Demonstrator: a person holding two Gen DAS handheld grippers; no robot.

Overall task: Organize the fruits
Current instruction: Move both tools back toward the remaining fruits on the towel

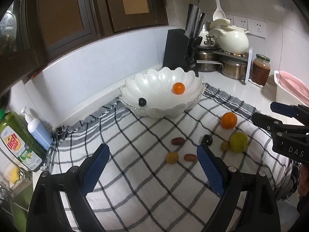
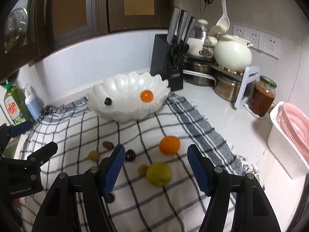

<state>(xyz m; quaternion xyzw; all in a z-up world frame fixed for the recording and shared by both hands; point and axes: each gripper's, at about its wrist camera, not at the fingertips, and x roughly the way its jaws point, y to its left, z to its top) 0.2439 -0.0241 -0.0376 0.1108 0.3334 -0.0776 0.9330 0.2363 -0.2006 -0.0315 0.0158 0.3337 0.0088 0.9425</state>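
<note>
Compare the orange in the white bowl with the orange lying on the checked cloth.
The orange in the bowl looks smaller; the orange on the cloth looks larger, though it is nearer the camera. The first rests inside the scalloped white bowl beside a dark fruit; the second lies out on the checked cloth. Both are round and bright orange.

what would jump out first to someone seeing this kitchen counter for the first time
Most likely the white scalloped bowl at the back of the checked cloth, with a small orange fruit and a dark fruit already in it. Next, the loose fruit on the cloth in front: a bright orange and a green fruit with smaller pieces around them. Both grippers, left and right, stand open and empty above the cloth.
</note>
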